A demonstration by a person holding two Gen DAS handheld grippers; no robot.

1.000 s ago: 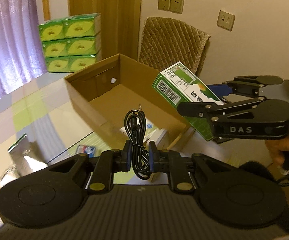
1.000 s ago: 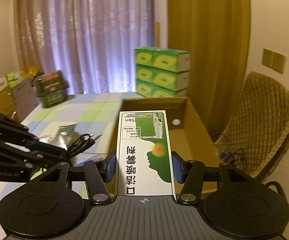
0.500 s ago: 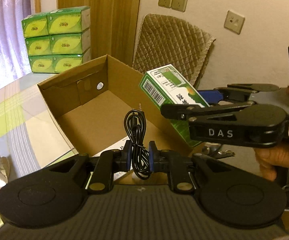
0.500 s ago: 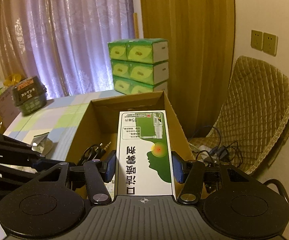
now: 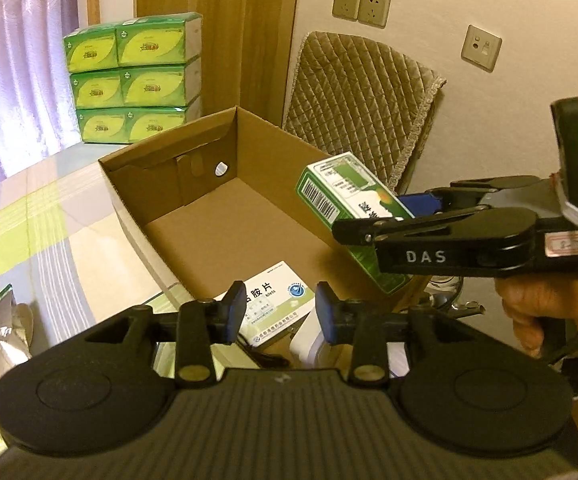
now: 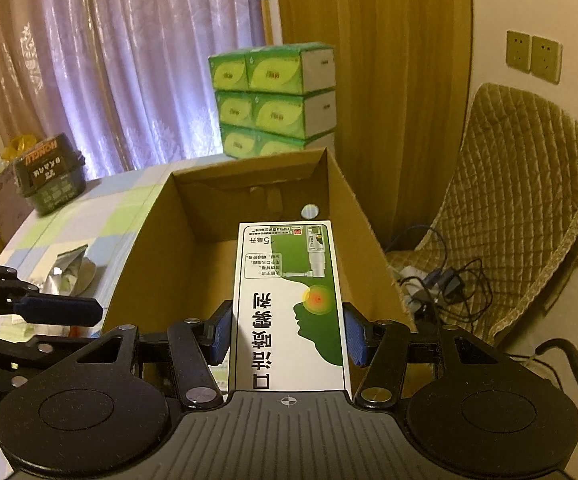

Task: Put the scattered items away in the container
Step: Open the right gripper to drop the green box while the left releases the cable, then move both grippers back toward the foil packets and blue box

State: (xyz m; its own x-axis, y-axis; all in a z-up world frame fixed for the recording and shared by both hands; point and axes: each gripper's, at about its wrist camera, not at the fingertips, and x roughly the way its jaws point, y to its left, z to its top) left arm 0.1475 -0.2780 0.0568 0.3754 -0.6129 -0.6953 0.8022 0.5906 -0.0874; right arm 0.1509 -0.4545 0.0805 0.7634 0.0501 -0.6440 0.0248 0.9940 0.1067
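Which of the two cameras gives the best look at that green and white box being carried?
The right wrist view: the green and white box faces the lens between the right gripper jaws, its whole printed front showing. The left wrist view shows it tilted from the side over the cardboard box, barcode end visible, partly hidden by the gripper.

**Room surroundings beyond the work area**

Six green tissue packs (image 6: 275, 98) stand stacked on the table's far end before a purple curtain (image 6: 101, 60). A quilted chair (image 5: 363, 96) stands against the wall below two sockets (image 5: 361, 7); cables (image 6: 445, 286) lie on its seat.
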